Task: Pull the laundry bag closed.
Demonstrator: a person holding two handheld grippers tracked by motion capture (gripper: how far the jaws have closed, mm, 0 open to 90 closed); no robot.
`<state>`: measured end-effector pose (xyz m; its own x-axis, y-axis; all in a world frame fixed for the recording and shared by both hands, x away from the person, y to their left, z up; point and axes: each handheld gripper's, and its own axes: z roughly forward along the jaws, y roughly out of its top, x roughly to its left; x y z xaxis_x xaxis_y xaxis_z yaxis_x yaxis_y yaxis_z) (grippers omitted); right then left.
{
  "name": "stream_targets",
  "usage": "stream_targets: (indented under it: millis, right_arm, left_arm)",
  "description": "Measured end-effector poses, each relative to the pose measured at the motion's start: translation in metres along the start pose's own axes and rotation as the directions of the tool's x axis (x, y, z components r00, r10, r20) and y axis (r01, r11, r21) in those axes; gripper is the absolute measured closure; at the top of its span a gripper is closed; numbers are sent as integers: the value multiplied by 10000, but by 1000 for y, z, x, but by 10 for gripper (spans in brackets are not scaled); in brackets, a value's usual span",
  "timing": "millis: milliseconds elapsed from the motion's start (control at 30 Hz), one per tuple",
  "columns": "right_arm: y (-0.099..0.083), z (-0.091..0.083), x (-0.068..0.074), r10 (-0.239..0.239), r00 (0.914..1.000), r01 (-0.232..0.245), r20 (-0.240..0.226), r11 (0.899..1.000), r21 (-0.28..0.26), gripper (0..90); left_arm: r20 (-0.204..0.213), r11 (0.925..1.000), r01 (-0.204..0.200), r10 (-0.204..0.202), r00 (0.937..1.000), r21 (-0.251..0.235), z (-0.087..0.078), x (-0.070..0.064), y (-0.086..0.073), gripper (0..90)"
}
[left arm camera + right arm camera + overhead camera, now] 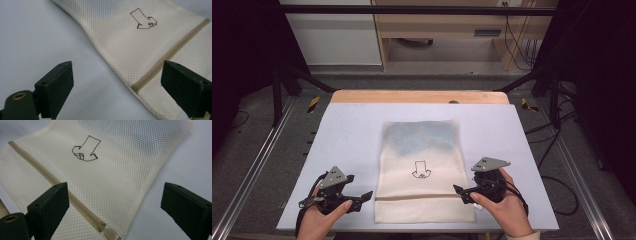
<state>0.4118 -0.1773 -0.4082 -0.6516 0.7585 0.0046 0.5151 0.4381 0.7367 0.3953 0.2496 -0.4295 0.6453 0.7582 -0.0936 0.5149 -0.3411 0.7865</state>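
Observation:
A cream mesh bag (422, 165) lies flat in the middle of the pale table (342, 135), with a brown outline drawing (421, 170) on it and something bluish inside its far half (419, 136). A tan zipper (419, 197) runs across its near end. My left gripper (359, 188) stands open just off the bag's left edge, level with the zipper (170, 52). My right gripper (462, 193) is open at the bag's right edge, where the metal zipper pull (110, 233) lies between its jaws. Neither gripper (117, 85) (115, 207) holds anything.
A wooden strip (412, 96) edges the table's far side. Metal rails (257, 165) run along both sides, with black frame legs and cables (557, 150) on the floor at right. Cabinets (337, 35) stand beyond the table.

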Motion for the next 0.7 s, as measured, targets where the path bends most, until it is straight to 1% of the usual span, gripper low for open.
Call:
stream_targets:
  millis: [67, 133, 167, 200, 233, 367, 400, 467, 500, 633, 700]
  right_arm:
    - [2, 1, 1, -59, 10000, 59, 2, 10000, 36, 82]
    - [10, 1, 3, -186, 9998, 187, -9, 9998, 104, 82]
    - [10, 1, 3, -186, 9998, 187, -9, 9998, 104, 82]
    - [16, 1, 4, -231, 9997, 231, -3, 9997, 15, 81]
    - [16, 1, 4, -231, 9997, 231, -3, 9997, 15, 81]
    - [33, 5, 4, -461, 9988, 459, 167, 9989, 126, 78]
    - [40, 6, 4, -444, 9988, 442, 192, 9990, 99, 77]
    - [43, 7, 4, -497, 9986, 494, 205, 9987, 112, 76]
    - [48, 9, 3, -550, 9982, 548, 236, 9985, 89, 75]
    - [55, 14, 0, -431, 9987, 432, 255, 9991, -44, 74]
    - [56, 16, -1, -358, 9990, 360, 279, 9993, -70, 73]
  left_arm:
    - [-17, 10000, -19, 19, 10000, 29, -1, 0, 2, 106]
    - [-20, 9996, -203, 203, 9998, 189, -3, -2, 8, 93]
    - [10, 9994, -279, 279, 9996, 205, -3, -3, 11, 93]
    - [42, 9992, -332, 331, 9994, 240, -4, -4, 14, 93]
    - [73, 9990, -383, 381, 9992, 250, -4, -4, 18, 93]
    - [153, 9974, -581, 575, 9982, 436, -3, -6, 34, 90]
    - [148, 9965, -664, 657, 9977, 504, -2, -6, 37, 82]
    - [105, 9948, -802, 797, 9968, 625, 0, -6, 44, 82]
    - [54, 9940, -829, 827, 9966, 713, 3, -4, 49, 80]
    - [-107, 9939, -806, 817, 9966, 754, 8, 0, 54, 74]
    - [-242, 9956, -685, 701, 9972, 645, 9, 5, 56, 74]
